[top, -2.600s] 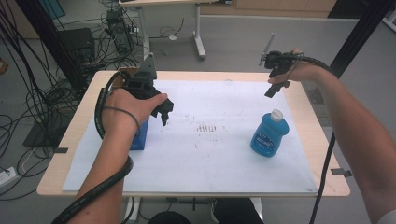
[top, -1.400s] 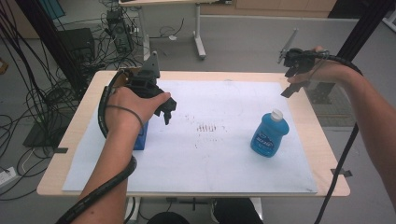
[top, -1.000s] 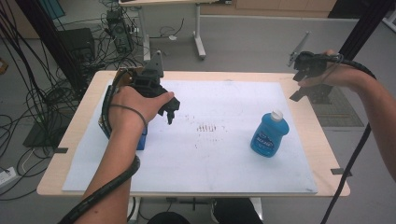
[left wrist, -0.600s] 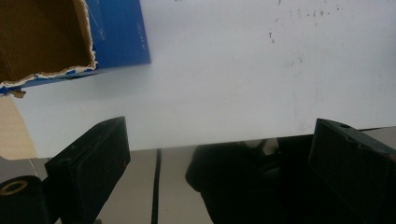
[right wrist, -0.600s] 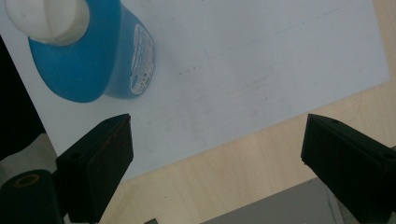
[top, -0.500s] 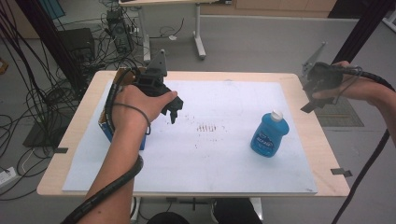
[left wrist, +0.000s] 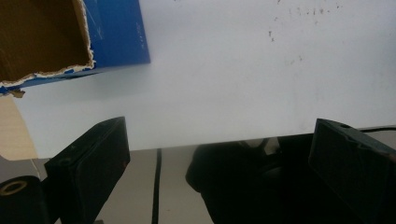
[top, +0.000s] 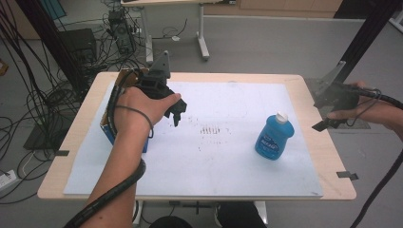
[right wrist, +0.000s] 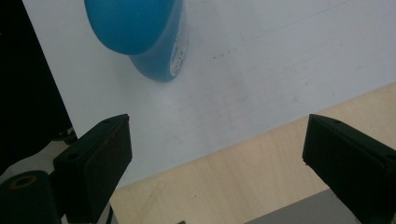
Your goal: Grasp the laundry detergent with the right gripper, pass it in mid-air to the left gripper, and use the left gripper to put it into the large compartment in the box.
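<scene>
A blue bottle (top: pixel 274 137) with a white cap stands on the right part of the white sheet (top: pixel 228 156). In the right gripper view the bottle (right wrist: pixel 140 32) is at the top left, ahead of the jaws. My right gripper (top: pixel 322 114) hangs open over the table's right edge, apart from the bottle, with nothing between its jaws (right wrist: pixel 217 135). My left gripper (top: pixel 178 110) hovers open and empty over the sheet's left-middle part (left wrist: pixel 219 140). A blue cardboard box (top: pixel 110 130) with a torn brown opening (left wrist: pixel 42 37) sits under my left wrist.
The wooden table (top: pixel 313 95) has a strip of bare wood past the sheet on the right. Dark smudges (top: pixel 211 130) mark the sheet's middle. Cables and equipment (top: pixel 71 47) crowd the floor at the left. Another table's legs (top: pixel 202 33) stand behind.
My right hand has swung from above the table's far right corner outward to the right edge and sunk a little. My left hand has stayed over the box.
</scene>
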### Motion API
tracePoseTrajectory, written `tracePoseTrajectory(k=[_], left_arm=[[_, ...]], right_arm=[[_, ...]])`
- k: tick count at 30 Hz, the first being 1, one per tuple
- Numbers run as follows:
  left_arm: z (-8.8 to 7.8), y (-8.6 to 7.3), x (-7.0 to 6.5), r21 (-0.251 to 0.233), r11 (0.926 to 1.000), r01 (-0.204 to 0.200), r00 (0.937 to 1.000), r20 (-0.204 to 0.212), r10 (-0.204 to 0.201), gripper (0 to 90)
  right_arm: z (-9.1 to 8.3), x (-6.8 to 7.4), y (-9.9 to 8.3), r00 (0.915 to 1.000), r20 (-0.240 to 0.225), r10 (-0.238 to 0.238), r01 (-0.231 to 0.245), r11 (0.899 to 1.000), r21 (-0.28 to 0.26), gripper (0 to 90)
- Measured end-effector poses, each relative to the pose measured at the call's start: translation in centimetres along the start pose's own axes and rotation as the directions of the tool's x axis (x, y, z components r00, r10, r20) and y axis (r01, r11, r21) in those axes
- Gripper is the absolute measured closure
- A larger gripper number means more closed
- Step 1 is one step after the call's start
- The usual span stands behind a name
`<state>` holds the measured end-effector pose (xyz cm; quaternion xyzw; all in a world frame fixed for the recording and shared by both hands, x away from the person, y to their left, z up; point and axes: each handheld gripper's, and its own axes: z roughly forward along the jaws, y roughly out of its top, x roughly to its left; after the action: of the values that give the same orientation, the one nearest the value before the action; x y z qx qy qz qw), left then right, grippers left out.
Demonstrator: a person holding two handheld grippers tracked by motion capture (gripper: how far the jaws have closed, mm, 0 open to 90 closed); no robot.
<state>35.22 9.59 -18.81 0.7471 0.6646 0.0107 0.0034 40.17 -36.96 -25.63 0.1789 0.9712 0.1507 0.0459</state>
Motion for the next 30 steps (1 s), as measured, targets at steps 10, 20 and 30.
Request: tracePoseTrajectory(k=[10,20,30], left_arm=[[0.3,0.0,0.0,0.007,1.0000,-0.005,1.0000,-0.003,0.005,5.6],[0.5,-0.1,0.3,0.002,1.0000,-0.005,1.0000,-0.004,0.005,5.6],[0.7,-0.3,0.2,0.004,0.9999,-0.011,0.9999,-0.005,0.011,5.6]], right_arm=[[0.9,1.7,-1.7,0.9997,0.002,0.025,-0.025,0.997,-0.067,7.3],[4.1,3.9,-2.8,0.9985,0.001,0.054,-0.054,0.989,-0.136,5.2],[6.4,5.5,-3.4,0.9927,0.027,0.117,-0.107,0.964,-0.241,3.7]])
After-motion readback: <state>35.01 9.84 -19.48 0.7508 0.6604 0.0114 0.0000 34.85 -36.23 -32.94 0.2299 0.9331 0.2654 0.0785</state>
